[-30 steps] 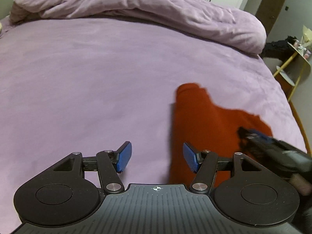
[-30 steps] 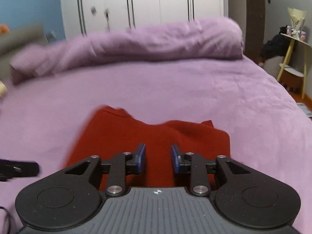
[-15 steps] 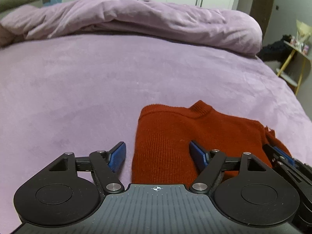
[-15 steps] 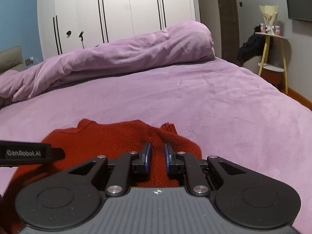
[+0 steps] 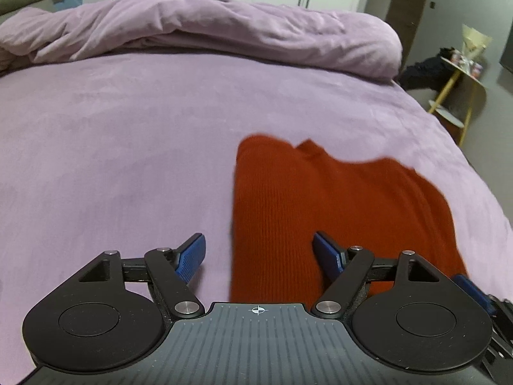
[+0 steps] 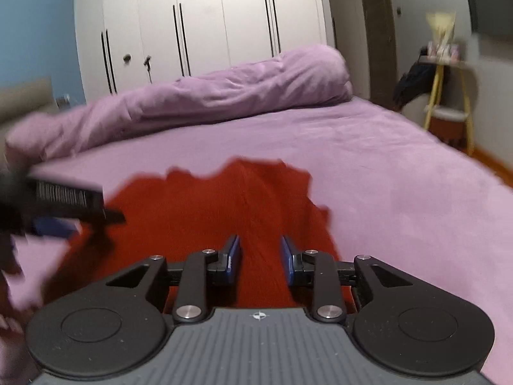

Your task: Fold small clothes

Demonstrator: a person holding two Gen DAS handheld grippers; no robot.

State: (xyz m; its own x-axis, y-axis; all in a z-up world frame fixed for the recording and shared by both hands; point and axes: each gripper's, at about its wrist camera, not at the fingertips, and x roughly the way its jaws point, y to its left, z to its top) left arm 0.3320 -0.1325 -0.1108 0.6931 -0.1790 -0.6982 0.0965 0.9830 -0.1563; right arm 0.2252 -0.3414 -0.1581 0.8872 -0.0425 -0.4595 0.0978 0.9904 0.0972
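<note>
The left hand-held gripper (image 5: 259, 252) is matte black, with two blue ribbed pads (image 5: 191, 253) at the ends of angled black link arms. Each link arm turns on silver round-headed screws (image 5: 185, 307), and behind them sit two large round black discs (image 5: 89, 318), one on each side. Between the discs lies a grey ridged plate carrying a small white crosshair mark (image 5: 258, 310). The right hand-held gripper (image 6: 260, 258) has the same build: blue pads (image 6: 233, 256), black links, silver screws (image 6: 325, 312), twin discs and a ridged grey plate with a crosshair mark (image 6: 258, 315).
</note>
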